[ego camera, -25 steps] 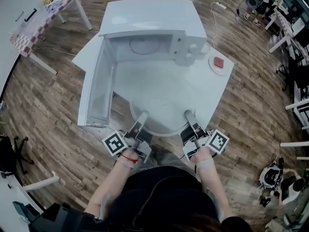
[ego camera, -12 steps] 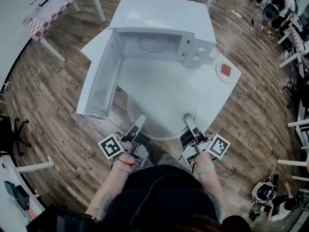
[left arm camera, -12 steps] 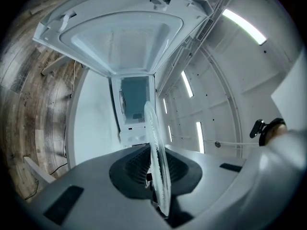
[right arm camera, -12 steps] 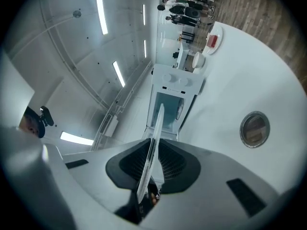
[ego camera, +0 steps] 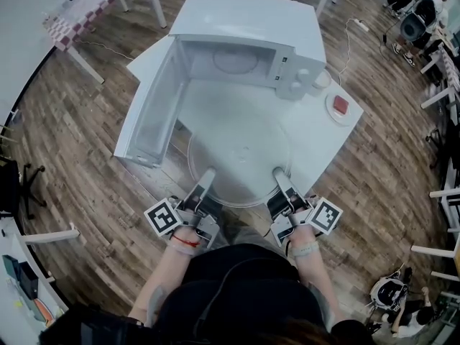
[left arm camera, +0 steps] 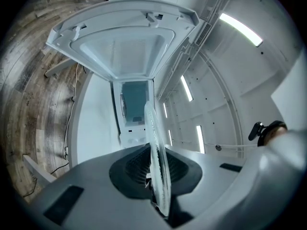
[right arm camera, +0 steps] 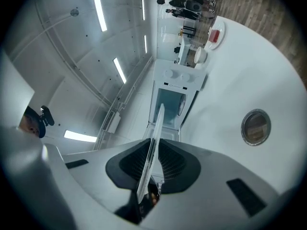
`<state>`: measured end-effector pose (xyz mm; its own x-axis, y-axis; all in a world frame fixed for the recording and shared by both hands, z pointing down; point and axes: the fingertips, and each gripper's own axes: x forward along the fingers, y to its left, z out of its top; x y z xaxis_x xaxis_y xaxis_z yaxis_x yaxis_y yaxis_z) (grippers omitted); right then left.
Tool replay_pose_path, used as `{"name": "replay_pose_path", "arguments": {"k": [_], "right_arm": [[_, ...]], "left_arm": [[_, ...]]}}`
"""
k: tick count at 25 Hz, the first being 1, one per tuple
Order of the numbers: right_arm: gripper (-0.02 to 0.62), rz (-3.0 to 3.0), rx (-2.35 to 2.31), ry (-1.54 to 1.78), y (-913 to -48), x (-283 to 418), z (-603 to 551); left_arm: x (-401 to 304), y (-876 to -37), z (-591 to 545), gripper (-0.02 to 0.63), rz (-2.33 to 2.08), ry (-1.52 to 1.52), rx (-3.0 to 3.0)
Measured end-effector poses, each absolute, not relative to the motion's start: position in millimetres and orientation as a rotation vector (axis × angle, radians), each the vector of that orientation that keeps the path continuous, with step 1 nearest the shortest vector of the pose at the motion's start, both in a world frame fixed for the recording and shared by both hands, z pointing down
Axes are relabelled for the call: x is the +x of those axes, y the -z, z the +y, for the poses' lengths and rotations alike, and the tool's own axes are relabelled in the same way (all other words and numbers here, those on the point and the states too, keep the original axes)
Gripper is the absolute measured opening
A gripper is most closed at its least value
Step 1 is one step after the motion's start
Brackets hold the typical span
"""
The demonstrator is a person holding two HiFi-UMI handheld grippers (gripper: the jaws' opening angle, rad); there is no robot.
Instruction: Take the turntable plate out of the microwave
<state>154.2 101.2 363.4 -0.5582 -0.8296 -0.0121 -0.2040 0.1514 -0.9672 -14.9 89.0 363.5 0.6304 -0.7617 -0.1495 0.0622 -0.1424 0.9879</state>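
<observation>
**A:** Where is the clear round glass turntable plate [ego camera: 241, 149]?

**B:** It is out of the white microwave oven [ego camera: 251, 20]. It is held roughly flat above the white table [ego camera: 327, 146], just on the near side of the oven's mouth. The oven's door [ego camera: 147, 117] hangs open on the left.

**A:** And the tools?

**B:** Both are clamped on the plate's near rim. The left gripper [ego camera: 207, 178] holds it left of centre and the right gripper [ego camera: 279, 177] right of centre. In each gripper view the glass stands edge-on between the ribbed pads, pinched from both faces.

**A:** How do you think it will handle?

**B:** I judge it stiff, fairly heavy for its thinness, smooth and breakable. It is held only by the near rim, so most of the plate overhangs on the far side and its weight will tend to tip it down. Slick glass could creep out of the pads. Two spread holds on the rim look right, as they stop the plate from twisting. A knock against the table edge or the door is the risk.

**A:** The pose of the arms?

**B:** Both forearms reach forward from the body, side by side. The grippers point away toward the oven, about level, with their marker cubes turned outward.
</observation>
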Motion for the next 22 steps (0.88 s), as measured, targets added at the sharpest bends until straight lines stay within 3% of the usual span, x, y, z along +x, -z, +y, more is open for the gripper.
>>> {"name": "replay_pose_path", "arguments": {"k": [22], "right_arm": [[0.061,1.929,-0.899,1.465,-362,157,111]], "left_arm": [[-13,-363,111,0.041,-0.647,0.86,1.539]]}}
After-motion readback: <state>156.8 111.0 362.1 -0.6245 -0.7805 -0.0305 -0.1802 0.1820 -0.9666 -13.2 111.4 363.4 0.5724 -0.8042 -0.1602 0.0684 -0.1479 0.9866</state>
